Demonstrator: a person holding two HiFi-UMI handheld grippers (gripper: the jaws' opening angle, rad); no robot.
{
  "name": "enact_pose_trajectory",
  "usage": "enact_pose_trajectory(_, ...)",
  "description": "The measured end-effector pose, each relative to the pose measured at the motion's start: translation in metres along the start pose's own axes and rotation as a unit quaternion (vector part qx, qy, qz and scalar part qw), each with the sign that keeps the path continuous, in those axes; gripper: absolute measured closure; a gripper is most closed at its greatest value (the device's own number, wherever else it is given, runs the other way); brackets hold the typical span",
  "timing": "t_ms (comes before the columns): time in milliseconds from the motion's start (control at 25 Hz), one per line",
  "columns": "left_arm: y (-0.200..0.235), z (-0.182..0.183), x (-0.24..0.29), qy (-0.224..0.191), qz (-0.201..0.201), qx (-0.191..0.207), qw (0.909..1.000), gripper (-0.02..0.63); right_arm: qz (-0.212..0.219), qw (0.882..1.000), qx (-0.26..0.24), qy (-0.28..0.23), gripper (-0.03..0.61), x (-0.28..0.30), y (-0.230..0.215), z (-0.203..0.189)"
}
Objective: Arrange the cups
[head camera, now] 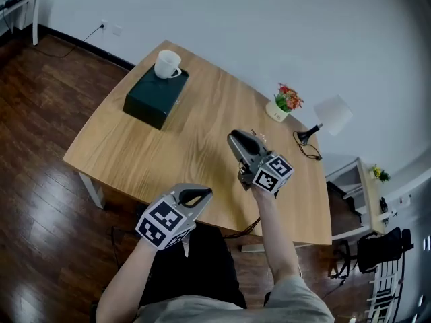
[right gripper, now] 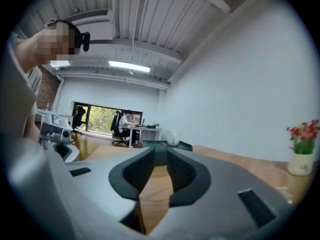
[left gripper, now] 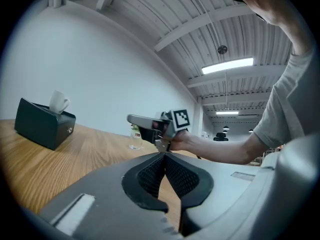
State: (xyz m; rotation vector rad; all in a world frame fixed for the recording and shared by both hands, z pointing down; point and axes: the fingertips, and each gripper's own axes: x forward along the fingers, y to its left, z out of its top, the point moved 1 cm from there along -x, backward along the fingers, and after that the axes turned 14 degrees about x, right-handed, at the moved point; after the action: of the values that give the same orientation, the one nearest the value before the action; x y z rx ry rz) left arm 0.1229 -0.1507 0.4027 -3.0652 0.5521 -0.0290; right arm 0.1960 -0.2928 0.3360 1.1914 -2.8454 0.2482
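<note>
Item one, table [head camera: 128, 157]: light wood, standing on a dark plank floor [head camera: 40, 200]; item two, dark green box [head camera: 152, 97]: at the far left corner of the table, lying flat; item three, white cup [head camera: 167, 64]: upright on top of the box, handle toward the right of the head view, touched by neither gripper and well apart from both; item four, small clear glass [left gripper: 134, 140]: seen by me only in the left gripper view, on the table just beyond the right gripper, contents not legible; item five, flower pot [head camera: 285, 103]: red and green sprigs in a pale pot, at the far right edge; item six, lamp [head camera: 324, 118]: white shade on a black base, near the pot; item seven, left gripper [head camera: 196, 196]: at the near edge of the table, pointing level across it, its pads [left gripper: 149, 176] pressed together at the tips with nothing between them; item eight, right gripper [head camera: 236, 138]: above the middle-right of the table, its pads [right gripper: 133, 173] standing a little apart, only bare wood showing in the gap, nothing pinched; in its own view I find box and cup straight ahead, far off.
</note>
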Motion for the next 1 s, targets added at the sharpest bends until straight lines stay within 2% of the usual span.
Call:
enact_pose_trajectory(240, 0.002, -0.001, -0.003, 0.006, 0.004, 0.014, 0.9999, 0.609, -0.105, 0.994, -0.016, 0.005, 0.489, -0.105, -0.044, -0.035)
enact_pose_trajectory(440, 0.001, -0.005, 0.0, 0.02, 0.008, 0.033, 0.9992, 0.609, -0.153, 0.988, 0.009, 0.008, 0.489, -0.147, -0.084, -0.059)
enact_pose_trajectory(680, -0.002, -0.006, 0.002, 0.021, 0.007, 0.039, 0.999, 0.609, -0.173, 0.984, 0.04, 0.013, 0.488, -0.158, -0.112, -0.076)
enact_pose_trajectory(840, -0.002, -0.008, 0.002, 0.027, 0.008, 0.046, 0.9985, 0.609, -0.189, 0.981, 0.038, 0.022, 0.486, -0.148, -0.131, -0.076)
enact_pose_trajectory(1000, -0.002, -0.009, 0.002, 0.027, 0.006, 0.047, 0.9985, 0.609, -0.251, 0.967, 0.034, 0.02, 0.472, -0.144, -0.164, -0.074)
